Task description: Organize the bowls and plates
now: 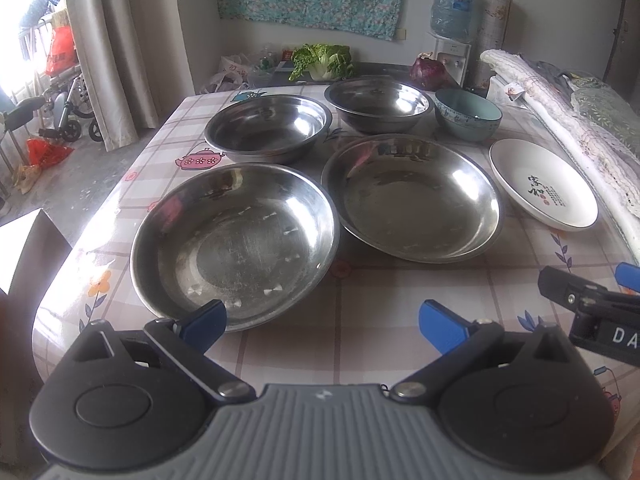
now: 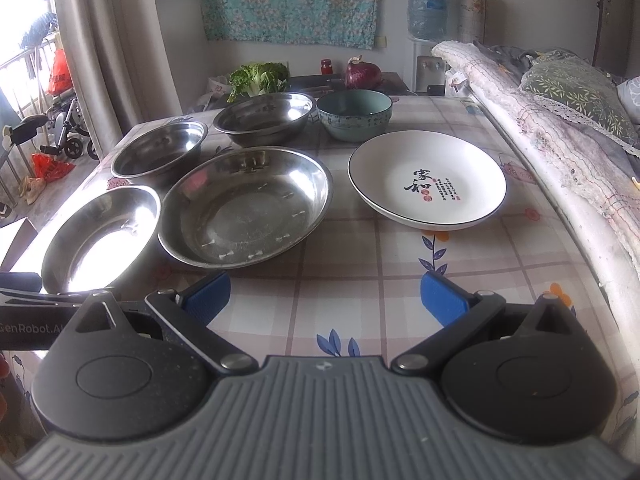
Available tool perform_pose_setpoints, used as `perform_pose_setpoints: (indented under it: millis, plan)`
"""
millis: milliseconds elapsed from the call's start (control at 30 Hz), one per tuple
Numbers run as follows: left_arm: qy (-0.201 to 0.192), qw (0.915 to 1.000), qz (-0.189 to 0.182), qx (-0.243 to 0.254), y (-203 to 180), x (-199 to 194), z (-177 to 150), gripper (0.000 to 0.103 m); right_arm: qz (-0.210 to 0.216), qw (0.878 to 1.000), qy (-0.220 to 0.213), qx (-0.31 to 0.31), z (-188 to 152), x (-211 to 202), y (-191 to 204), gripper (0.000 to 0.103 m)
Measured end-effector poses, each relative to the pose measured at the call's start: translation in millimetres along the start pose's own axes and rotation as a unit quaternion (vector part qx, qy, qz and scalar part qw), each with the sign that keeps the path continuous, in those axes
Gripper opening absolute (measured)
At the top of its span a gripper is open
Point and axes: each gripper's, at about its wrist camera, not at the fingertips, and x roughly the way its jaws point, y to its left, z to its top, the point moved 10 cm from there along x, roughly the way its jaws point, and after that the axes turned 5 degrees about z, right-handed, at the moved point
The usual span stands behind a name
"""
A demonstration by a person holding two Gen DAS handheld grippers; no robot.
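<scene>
Both grippers, left gripper [image 1: 322, 320] and right gripper [image 2: 325, 294], spread and empty; best first grasp: the steel plate [image 1: 236, 252] rim at 6 o'clock, lifted level.

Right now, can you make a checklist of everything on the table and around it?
Surface: table with checked flowery cloth.
Job's things: four steel dishes, two wide pans in front, two steel bowls behind; teal bowl; white plate. All apart, none stacked.
Clutter: cabbage, red cabbage past the far edge.
Grippers: left tool, right tool, both open, empty.
Cables: nothing seen.
Surroundings: curtain, water dispenser, bedding.
</scene>
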Motion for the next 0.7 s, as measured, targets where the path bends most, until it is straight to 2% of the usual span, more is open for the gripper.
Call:
perform_pose_setpoints:
  millis: [700]
  plan:
    - [0.0, 1.0, 0.001, 0.0, 0.0, -0.3, 0.4, 0.103, 0.002, 1.0, 0.003, -0.005, -1.1, 1.5, 0.7, 0.102]
